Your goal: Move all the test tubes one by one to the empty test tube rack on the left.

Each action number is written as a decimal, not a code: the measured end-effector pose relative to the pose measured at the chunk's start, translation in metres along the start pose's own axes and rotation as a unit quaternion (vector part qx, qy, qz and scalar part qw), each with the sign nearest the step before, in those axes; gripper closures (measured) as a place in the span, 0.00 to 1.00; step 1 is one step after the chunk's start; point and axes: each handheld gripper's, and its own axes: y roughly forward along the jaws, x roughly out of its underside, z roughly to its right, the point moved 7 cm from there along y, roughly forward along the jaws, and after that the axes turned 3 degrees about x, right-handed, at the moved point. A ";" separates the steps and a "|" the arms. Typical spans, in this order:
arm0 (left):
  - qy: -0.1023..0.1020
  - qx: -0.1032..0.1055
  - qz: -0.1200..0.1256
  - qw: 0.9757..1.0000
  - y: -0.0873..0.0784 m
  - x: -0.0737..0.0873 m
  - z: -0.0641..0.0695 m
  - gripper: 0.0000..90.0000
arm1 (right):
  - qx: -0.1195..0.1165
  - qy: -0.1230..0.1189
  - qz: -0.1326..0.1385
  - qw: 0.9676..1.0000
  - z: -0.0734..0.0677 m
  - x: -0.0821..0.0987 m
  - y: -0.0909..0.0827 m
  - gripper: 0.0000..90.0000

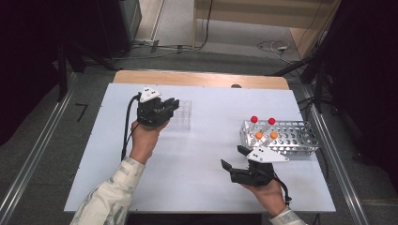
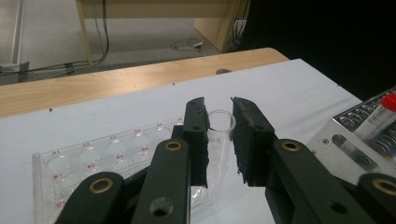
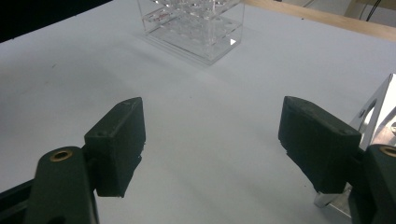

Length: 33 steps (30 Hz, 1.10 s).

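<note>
Between my left tongs: my left tongs (image 2: pixel 219 140) are clamped on a clear, uncapped glass tube (image 2: pixel 219 140), its open mouth showing above the pads.
Tube axis: close to upright, leaning slightly, rim up.
Where the tube is: in the high view my left tongs (image 1: pixel 162 110) hold it at the near edge of the clear plastic rack (image 1: pixel 182 114), on the left half of the white surface (image 1: pixel 206 154).
Deciding relation: the clear rack (image 2: pixel 84 163) lies just beside and below the tube, to its left in the left gripper view; by my judgement the tube would need to come straight down over a well.
Right tongs: my right tongs (image 1: pixel 234 157) stand wide with nothing between them, above bare surface just beside the metal rack (image 1: pixel 300 136).
Nearer hand: the left is at the clear rack; the right is well apart from it, next to the metal rack with its capped tubes, two red (image 1: pixel 254 119) and two orange (image 1: pixel 258 135).
Readable writing: red well labels on the clear rack, A1, A2, B1, B2; the farther ones are too small to read.
</note>
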 end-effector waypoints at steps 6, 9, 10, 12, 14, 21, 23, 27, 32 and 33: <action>0.006 -0.007 0.003 1.000 0.003 -0.007 -0.001 0.84 | 0.001 0.001 -0.007 1.000 0.001 0.006 -0.002 0.24; 0.009 -0.011 0.005 1.000 0.005 -0.012 -0.002 0.84 | 0.006 0.003 -0.003 1.000 0.003 0.006 -0.004 0.24; 0.009 -0.012 0.004 1.000 0.005 -0.013 -0.002 0.84 | 0.006 0.005 -0.002 1.000 0.004 0.006 -0.004 0.24; 0.012 -0.017 0.002 1.000 0.007 -0.014 -0.003 0.85 | 0.006 0.008 0.001 1.000 0.005 0.006 -0.005 0.24; 0.012 -0.018 0.002 1.000 0.009 -0.014 -0.005 0.84 | 0.006 0.007 0.000 1.000 0.005 0.006 -0.005 0.24; 0.007 -0.025 0.001 1.000 0.019 -0.012 -0.011 0.84 | 0.009 0.008 0.007 1.000 0.006 0.005 -0.006 0.24; 0.011 -0.028 0.000 1.000 0.022 -0.012 -0.012 0.84 | 0.010 0.011 0.007 1.000 0.007 0.004 -0.007 0.24; 0.018 -0.034 -0.005 0.999 0.025 -0.009 -0.013 0.84 | 0.011 0.014 0.008 1.000 0.007 0.005 -0.007 0.24; 0.038 -0.036 -0.016 0.999 0.030 -0.002 -0.010 0.84 | 0.014 0.013 0.012 1.000 0.009 0.004 -0.008 0.24; 0.041 -0.038 -0.017 0.998 0.032 0.000 -0.009 0.84 | 0.015 0.013 0.012 1.000 0.010 0.003 -0.008 0.24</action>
